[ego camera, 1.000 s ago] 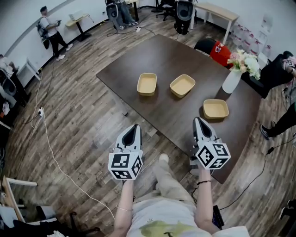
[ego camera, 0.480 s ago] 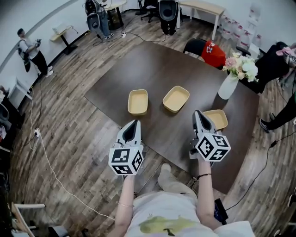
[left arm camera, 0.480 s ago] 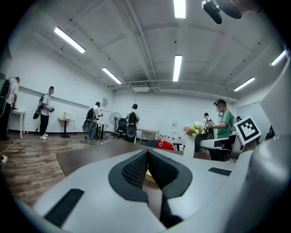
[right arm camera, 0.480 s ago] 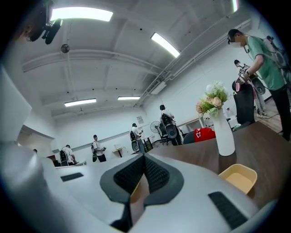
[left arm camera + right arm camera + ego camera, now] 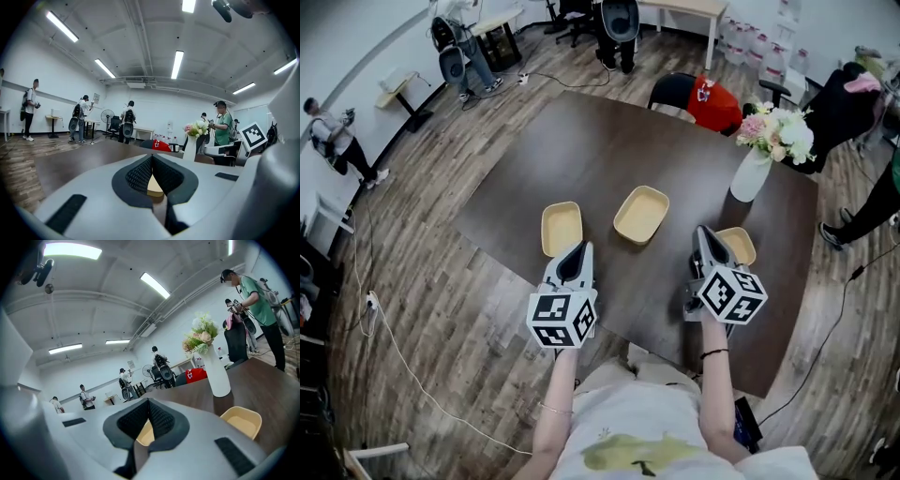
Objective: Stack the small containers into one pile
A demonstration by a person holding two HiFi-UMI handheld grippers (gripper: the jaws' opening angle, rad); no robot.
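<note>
Nothing stacked yet. Three small containers lie singly on the dark worktop point(image 5: 609, 150), each apart from the others:
- left container point(image 5: 562, 228) at 11 o'clock of the left tongs point(image 5: 578, 247)
- middle container point(image 5: 641, 214) at 11 o'clock of the right tongs point(image 5: 701, 232)
- right container point(image 5: 741, 246) just beside those tongs at 3 o'clock, partly hidden

Both tongs are pressed together and pinch nothing. Judgement: the whole task is left, a first pick-up and then two nestings. Vase of flowers point(image 5: 750, 173) stands at 1 o'clock, away from the row
</note>
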